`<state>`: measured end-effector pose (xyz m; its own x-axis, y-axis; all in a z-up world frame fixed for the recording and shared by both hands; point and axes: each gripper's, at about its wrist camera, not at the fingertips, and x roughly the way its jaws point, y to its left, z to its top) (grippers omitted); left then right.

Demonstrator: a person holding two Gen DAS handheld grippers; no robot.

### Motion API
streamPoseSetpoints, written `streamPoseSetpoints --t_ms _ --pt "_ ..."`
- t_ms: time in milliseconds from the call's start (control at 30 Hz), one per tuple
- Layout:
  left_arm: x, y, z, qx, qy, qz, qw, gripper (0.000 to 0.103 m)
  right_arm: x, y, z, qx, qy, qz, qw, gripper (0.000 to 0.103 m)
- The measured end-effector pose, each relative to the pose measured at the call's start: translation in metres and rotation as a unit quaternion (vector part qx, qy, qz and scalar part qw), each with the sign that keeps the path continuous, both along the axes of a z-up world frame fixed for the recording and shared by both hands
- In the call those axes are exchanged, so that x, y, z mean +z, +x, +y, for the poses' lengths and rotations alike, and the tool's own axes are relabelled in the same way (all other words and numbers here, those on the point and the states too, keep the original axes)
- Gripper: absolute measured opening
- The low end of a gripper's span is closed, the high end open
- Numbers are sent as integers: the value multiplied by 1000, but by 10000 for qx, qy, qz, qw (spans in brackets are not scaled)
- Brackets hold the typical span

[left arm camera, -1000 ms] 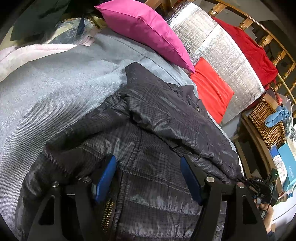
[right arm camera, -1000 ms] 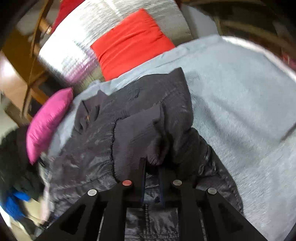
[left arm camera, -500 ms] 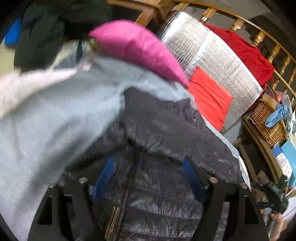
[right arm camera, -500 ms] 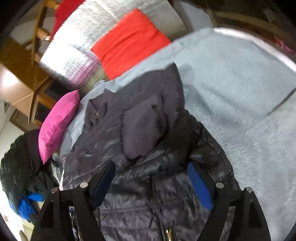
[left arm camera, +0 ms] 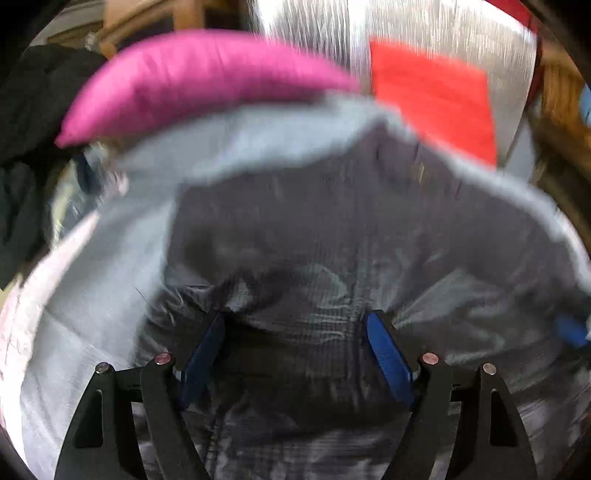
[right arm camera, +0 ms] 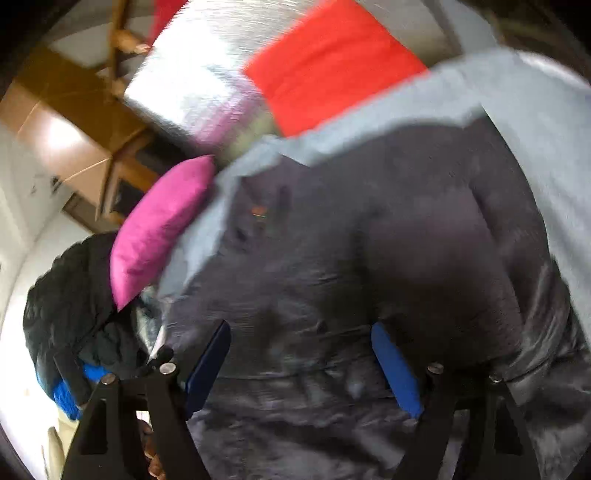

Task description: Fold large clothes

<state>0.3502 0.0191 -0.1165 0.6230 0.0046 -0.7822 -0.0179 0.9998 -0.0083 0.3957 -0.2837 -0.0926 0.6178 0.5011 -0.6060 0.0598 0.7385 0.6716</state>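
Observation:
A dark quilted jacket lies on a grey blanket, its sleeves folded in over the body. My left gripper hovers open just over the jacket's lower part, blue pads wide apart and pressing on nothing. In the right wrist view the same jacket fills the middle. My right gripper stands wide over it and its jaws are closing slightly. Jacket fabric lies below and between its pads, which do not press on it. Both views are blurred by motion.
A pink cushion, a red cushion and a silver foil-covered backrest line the far side of the blanket. A heap of dark clothes sits left of the pink cushion. Wooden furniture stands behind.
The right gripper was shut on a fold of the jacket and has let it go, jaws now wide. The left gripper has swung sideways and rolled, so the cushions now sit straight ahead.

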Motion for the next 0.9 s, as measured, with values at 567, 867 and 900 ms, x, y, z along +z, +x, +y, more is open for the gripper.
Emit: streamPoseSetpoints --t_ms 567,867,900 --pt "-1 -8 -33 -485 477 -268 9973 82 -4 40 16 -25 434 396 9983 78" --pt "-5 -11 -37 -574 489 -222 9969 82 14 60 24 46 325 175 9993 80" --pt "-7 -11 -36 -567 475 -231 9970 83 3 66 24 71 262 434 9987 80"
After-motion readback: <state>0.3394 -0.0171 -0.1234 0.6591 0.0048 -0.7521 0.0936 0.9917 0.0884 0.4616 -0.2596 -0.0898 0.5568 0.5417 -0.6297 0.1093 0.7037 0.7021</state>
